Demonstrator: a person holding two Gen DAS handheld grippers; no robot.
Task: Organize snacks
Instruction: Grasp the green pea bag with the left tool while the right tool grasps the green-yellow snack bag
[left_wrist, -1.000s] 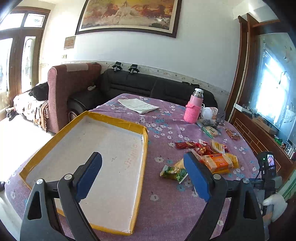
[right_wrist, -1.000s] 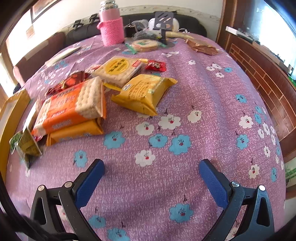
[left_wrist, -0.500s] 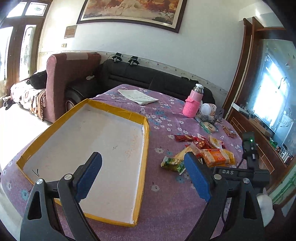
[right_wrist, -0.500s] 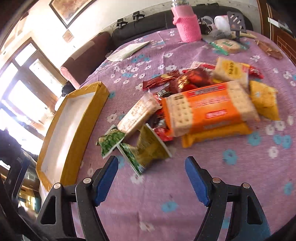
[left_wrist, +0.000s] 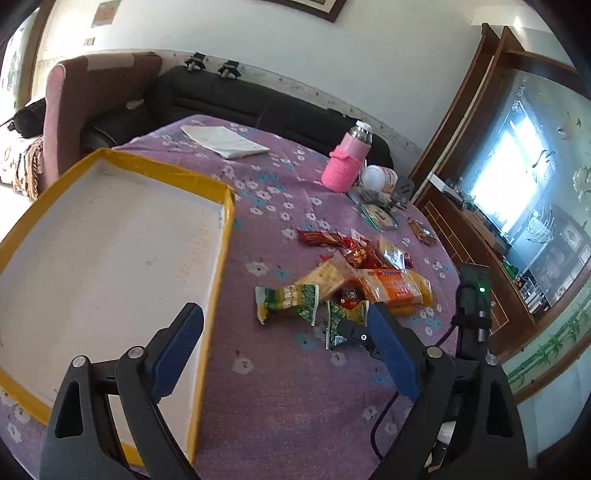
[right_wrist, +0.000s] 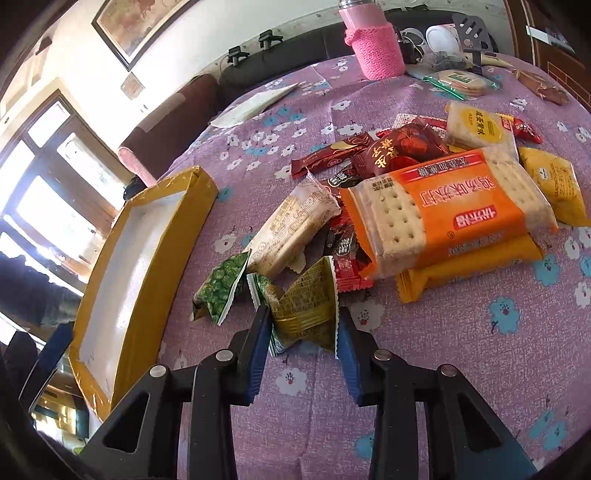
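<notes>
While the left gripper (left_wrist: 284, 350) hangs wide apart, the right gripper (right_wrist: 301, 332) has just been closing and pinches a green snack packet (right_wrist: 306, 306)
Only the right wrist view shows that pinch; the left view shows the tray (left_wrist: 227, 206) rim beside the snack pile (left_wrist: 369, 277), bare tablecloth (left_wrist: 288, 387) between

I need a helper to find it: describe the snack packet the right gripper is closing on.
Start at the yellow-rimmed tray on the purple flowered tablecloth; beside it lies a snack pile. At its near edge, the olive-green packet sits between the right gripper pads, which have just been closing. Its brighter green pea packet neighbour lies free.
</notes>
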